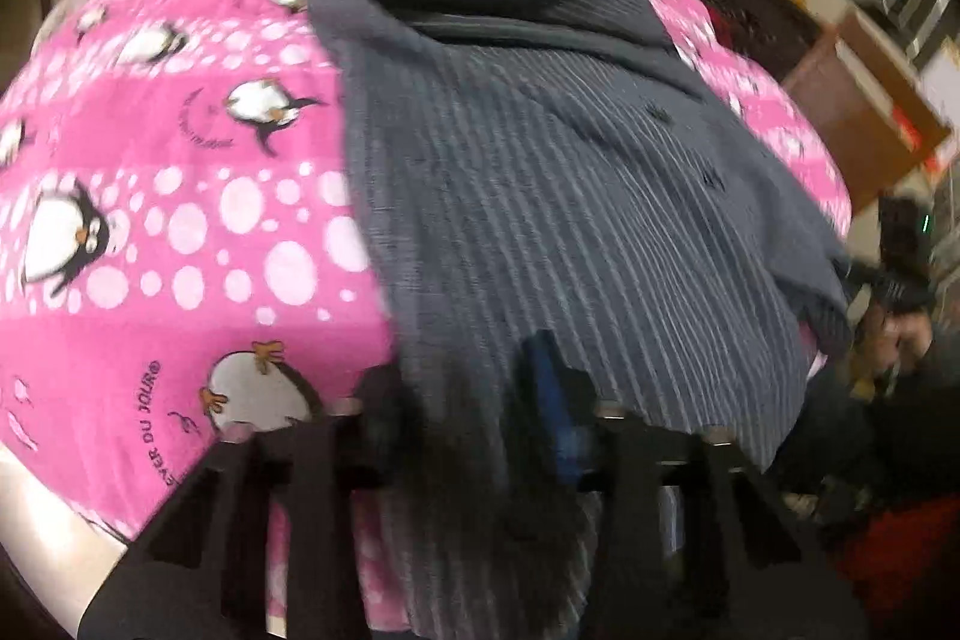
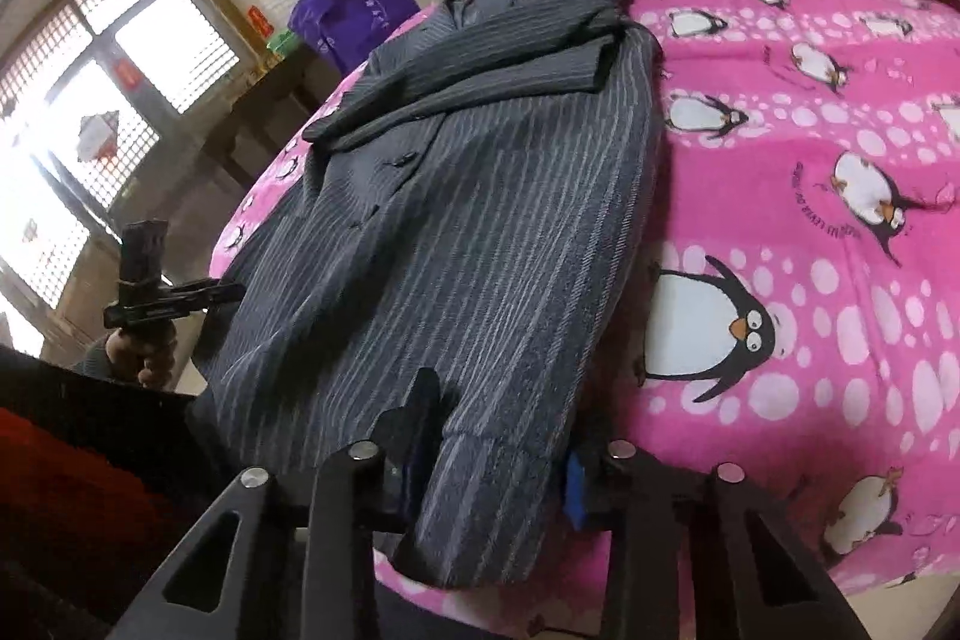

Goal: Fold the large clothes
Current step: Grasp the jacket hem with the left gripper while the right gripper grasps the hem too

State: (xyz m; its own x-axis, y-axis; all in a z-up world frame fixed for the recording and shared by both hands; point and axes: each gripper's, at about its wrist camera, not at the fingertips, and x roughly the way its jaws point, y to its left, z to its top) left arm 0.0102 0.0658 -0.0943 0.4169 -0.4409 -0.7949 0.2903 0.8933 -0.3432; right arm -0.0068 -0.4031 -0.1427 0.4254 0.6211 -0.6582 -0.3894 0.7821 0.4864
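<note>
My left tongs [image 1: 474, 400] clench the near hem of the grey pinstriped coat [image 1: 540, 196]; blur makes the pinch look likely, not certain. My right tongs [image 2: 498, 454] grip the hem's folded corner. The coat stretches away ahead of both, flat on the bed's pink penguin blanket [image 1: 180, 220]. Print left of the left tongs reads "…VER DU JOUR" [image 1: 157, 418].
</note>
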